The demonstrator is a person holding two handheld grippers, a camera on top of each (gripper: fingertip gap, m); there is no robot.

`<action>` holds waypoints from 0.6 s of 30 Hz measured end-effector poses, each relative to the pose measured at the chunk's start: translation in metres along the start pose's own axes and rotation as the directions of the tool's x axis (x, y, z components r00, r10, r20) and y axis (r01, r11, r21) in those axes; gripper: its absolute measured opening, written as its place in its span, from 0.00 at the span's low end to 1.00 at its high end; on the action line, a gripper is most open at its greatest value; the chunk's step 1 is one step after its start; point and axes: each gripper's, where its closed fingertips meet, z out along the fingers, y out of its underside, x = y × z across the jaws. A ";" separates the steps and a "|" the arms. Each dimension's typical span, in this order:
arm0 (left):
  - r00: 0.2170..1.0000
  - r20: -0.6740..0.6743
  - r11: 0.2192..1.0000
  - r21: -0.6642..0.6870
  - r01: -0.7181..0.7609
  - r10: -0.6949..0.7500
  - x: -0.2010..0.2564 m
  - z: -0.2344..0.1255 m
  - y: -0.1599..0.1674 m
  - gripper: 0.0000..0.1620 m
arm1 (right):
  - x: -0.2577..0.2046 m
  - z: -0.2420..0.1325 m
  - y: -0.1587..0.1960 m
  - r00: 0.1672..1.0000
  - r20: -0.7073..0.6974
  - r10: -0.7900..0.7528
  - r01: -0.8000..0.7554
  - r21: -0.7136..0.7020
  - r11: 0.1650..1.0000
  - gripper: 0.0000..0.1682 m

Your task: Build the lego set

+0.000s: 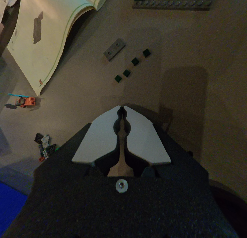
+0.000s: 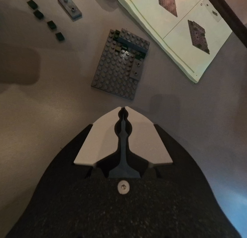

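Observation:
A grey studded baseplate (image 2: 115, 76) lies on the table ahead of my right gripper (image 2: 123, 107), with blue, dark green and grey pieces on its far part; its edge also shows in the left wrist view (image 1: 172, 3). A loose grey two-stud plate (image 1: 114, 49) (image 2: 69, 6) lies beside a row of several small dark green tiles (image 1: 126, 72) (image 2: 51, 24). My left gripper (image 1: 121, 106) is shut and empty, below that row. My right gripper is shut and empty, just short of the baseplate's near edge.
An open instruction booklet (image 1: 44, 35) (image 2: 177, 35) lies at the back. A small orange model (image 1: 26, 101) and a heap of loose dark and white pieces (image 1: 44, 144) sit at the left of the left wrist view. A blue surface (image 1: 9, 204) shows at the lower left. Left tips to right tips: about 20 cm. From my left tips it is roughly 9 cm to the loose grey two-stud plate (image 1: 114, 49); from my right, 15 cm. Seen from the right wrist view (image 2: 68, 6) as well.

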 end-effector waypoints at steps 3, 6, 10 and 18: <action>1.000 0.003 1.000 -0.005 -0.010 0.010 0.001 0.000 0.001 0.00 | -0.001 -0.001 0.000 1.000 0.002 0.003 -0.003 0.003 1.000 0.00; 1.000 0.004 1.000 -0.005 -0.012 0.012 0.001 0.000 0.001 0.00 | -0.001 0.000 0.000 1.000 0.002 0.003 -0.003 0.002 1.000 0.00; 1.000 0.012 1.000 -0.002 -0.018 0.018 0.001 0.000 0.001 0.00 | -0.003 0.001 0.001 1.000 0.002 0.001 -0.001 0.000 1.000 0.00; 0.997 0.008 0.997 0.023 -0.076 0.076 0.010 -0.003 -0.008 0.00 | -0.015 0.001 -0.002 1.000 0.025 -0.012 0.012 -0.006 1.000 0.00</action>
